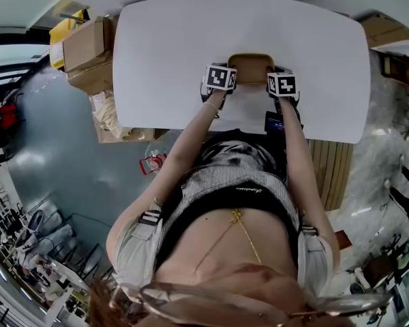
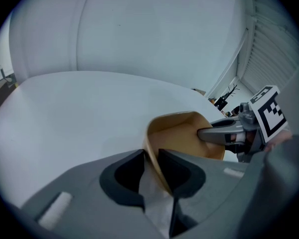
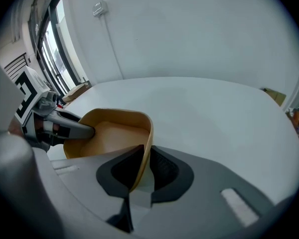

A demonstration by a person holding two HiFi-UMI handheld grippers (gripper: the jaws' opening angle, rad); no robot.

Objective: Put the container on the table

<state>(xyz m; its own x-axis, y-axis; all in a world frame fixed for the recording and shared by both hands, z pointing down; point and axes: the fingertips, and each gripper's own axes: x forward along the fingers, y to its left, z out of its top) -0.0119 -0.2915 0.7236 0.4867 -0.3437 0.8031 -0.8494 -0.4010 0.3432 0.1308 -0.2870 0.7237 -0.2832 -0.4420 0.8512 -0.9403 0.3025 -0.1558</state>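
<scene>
Closest to its own camera, the left gripper (image 2: 150,156) is clenched on the thin side wall of the tan, shallow, round-cornered plastic container (image 2: 182,133), 1 pad inside the rim and 1 outside. The right gripper (image 3: 147,152) grasps the opposite wall in the same manner. The container sits at the near edge of the white, round-cornered table (image 1: 191,60), slightly right of that edge's middle and between the 2 grippers. Judgement: the placing step is in hand, the container having been brought to the tabletop but not yet let go. No view settles whether its base rests on the surface or hangs just above it. The next move calls for seating the base flat, then parting both sets of jaws together and drawing them back off the rim without dragging the container toward the edge. The head view alone shows the container's place relative to the table edges, and the brown cardboard boxes (image 1: 88,46) beyond the left edge, but its marker cubes hide the jaws. The 2 gripper views alone show the pinched walls, and each shows the other gripper's jaw reaching over the far rim.
</scene>
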